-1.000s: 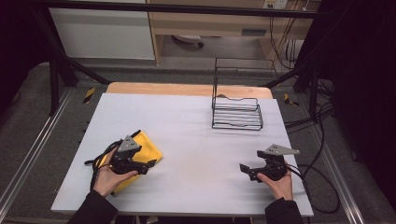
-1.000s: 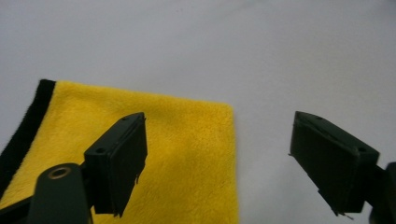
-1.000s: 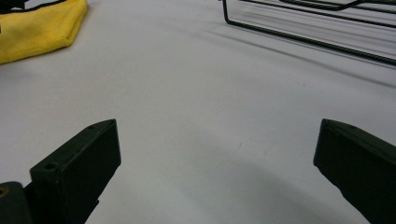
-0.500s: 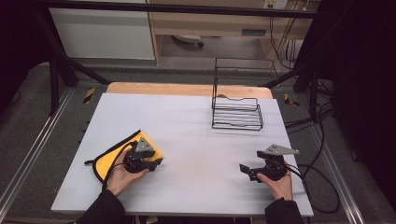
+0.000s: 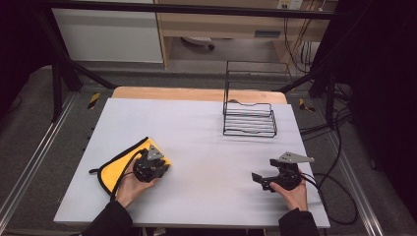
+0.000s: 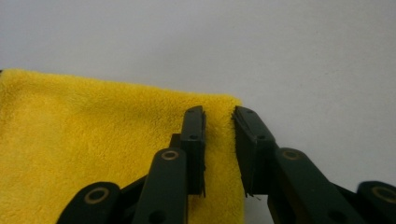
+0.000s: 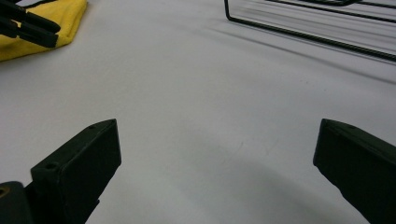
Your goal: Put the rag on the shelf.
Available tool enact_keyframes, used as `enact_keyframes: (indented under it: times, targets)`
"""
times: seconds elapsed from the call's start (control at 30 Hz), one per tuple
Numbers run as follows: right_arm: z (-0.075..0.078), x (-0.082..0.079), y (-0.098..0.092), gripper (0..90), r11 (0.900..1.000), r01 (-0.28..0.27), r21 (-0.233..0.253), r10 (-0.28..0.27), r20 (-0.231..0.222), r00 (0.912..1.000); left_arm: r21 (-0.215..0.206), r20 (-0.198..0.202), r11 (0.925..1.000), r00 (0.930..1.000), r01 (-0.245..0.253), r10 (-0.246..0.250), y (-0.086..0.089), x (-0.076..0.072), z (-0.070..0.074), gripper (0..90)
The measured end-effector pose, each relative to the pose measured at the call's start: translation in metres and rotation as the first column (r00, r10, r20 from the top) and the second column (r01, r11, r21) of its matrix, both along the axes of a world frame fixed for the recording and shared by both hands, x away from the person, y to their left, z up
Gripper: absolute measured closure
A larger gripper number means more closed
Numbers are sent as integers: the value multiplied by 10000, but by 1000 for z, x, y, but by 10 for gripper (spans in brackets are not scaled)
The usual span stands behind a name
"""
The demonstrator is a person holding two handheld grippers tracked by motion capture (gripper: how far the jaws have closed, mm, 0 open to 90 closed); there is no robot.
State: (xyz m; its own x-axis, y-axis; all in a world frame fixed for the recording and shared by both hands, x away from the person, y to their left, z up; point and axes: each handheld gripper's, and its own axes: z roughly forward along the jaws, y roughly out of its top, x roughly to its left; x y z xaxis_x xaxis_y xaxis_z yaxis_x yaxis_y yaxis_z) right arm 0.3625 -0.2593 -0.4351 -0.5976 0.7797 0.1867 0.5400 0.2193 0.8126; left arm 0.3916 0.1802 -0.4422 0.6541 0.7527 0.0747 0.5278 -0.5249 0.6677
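Observation:
A yellow cloth with a dark trim lies flat near the front left of the white table. My left gripper rests low on the cloth's right corner, held by a hand. In the left gripper view its jaws stand a narrow gap apart along the right edge of the cloth, with a strip of cloth between the pads. My right gripper sits at the front right, pointing left across the table. Its jaws are wide apart with only bare table between them. Far off in that view is the cloth.
A black wire rack stands at the back right of the table, and its base wires cross the top of the right gripper view. Cables trail off the table's right side. A wooden strip borders the far edge.
My left gripper has slid to the right across the cloth, from its left part to its right corner. The cloth and my right gripper have stayed where they were.

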Motion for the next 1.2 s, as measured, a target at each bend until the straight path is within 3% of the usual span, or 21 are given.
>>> enact_keyframes:
  times: [0.17,0.4,0.57,0.7,0.93,1.2]
  targets:
    - [0,0,1,14,10000,-6,-22,6,-22,10000,246,112,9997,9999,-8,5,-3,0,1,808]
    - [0,0,1,15,10000,-31,4,31,-26,10000,-518,-334,9986,9994,-100,83,5,4,5,851]
    - [-1,1,1,17,10000,-66,-5,66,-43,10000,-808,-87,9963,9995,-308,302,4,1,17,857]
    - [-1,1,2,17,10000,-73,2,73,-62,10000,-1315,-215,9905,9990,-411,386,1,0,24,858]
    - [-1,1,2,18,10000,-68,20,68,-65,10000,-1552,-256,9875,9994,-268,231,-19,-2,31,858]
    - [-1,1,2,18,10000,-87,-2,87,-49,10000,-1616,-151,9868,9998,114,-141,-57,0,34,857]
